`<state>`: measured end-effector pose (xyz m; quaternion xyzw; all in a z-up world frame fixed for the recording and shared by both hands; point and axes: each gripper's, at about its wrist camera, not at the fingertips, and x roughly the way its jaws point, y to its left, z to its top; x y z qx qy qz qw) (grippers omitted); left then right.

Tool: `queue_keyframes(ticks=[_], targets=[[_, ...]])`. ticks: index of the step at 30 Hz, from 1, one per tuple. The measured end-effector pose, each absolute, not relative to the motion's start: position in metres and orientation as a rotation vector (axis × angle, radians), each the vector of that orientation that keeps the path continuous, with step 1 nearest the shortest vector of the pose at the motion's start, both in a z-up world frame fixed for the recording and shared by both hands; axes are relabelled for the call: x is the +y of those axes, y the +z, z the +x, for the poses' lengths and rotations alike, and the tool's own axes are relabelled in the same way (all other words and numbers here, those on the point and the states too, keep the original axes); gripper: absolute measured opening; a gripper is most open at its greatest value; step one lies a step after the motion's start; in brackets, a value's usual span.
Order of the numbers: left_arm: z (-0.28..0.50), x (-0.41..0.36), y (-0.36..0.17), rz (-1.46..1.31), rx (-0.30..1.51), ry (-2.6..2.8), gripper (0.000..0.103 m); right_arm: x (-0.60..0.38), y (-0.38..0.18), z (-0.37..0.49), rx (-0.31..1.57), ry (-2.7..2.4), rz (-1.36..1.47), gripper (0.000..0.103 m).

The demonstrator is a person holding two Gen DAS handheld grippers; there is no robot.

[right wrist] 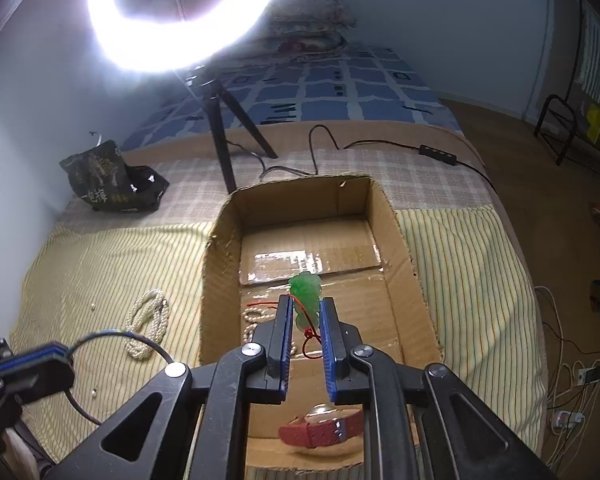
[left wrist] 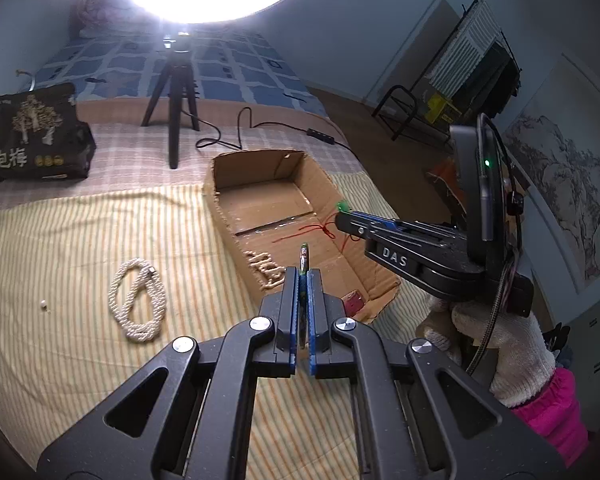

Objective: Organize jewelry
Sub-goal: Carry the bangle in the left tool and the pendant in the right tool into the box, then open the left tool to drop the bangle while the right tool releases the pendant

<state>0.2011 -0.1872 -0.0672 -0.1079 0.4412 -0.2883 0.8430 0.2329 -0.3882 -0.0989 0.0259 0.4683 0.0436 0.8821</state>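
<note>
A shallow cardboard box lies on the striped bedspread. My right gripper is shut on a green jade pendant with a red cord, held over the box. My left gripper is shut on a thin dark bangle, seen edge-on, just left of the box's near end; it shows at lower left in the right wrist view with the bangle. A red-strapped watch and a small pearl strand lie in the box. A coiled pearl necklace lies on the spread.
A ring light on a tripod stands behind the box, its cable and switch trailing right. A black snack bag sits at far left. Loose pearls lie on the spread. The bed edge drops off to the right.
</note>
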Motion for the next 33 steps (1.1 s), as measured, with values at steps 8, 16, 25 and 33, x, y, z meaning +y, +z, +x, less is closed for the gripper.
queue_keyframes(ticks=[8, 16, 25, 33], targets=[[0.211, -0.208, -0.077, -0.22, 0.949, -0.618, 0.001, -0.402, -0.104, 0.245, 0.982, 0.072, 0.085, 0.012], [0.218, -0.224, -0.085, -0.205, 0.966, -0.617, 0.001, -0.411, -0.11, 0.253, 0.989, 0.068, 0.114, 0.012], [0.219, -0.236, -0.089, -0.176, 0.96, -0.633, 0.001, -0.419, -0.114, 0.254, 0.994, 0.068, 0.139, 0.032], [0.216, -0.232, -0.091, -0.141, 0.955, -0.601, 0.048, -0.428, -0.109, 0.25, 0.969, 0.002, 0.163, 0.086]])
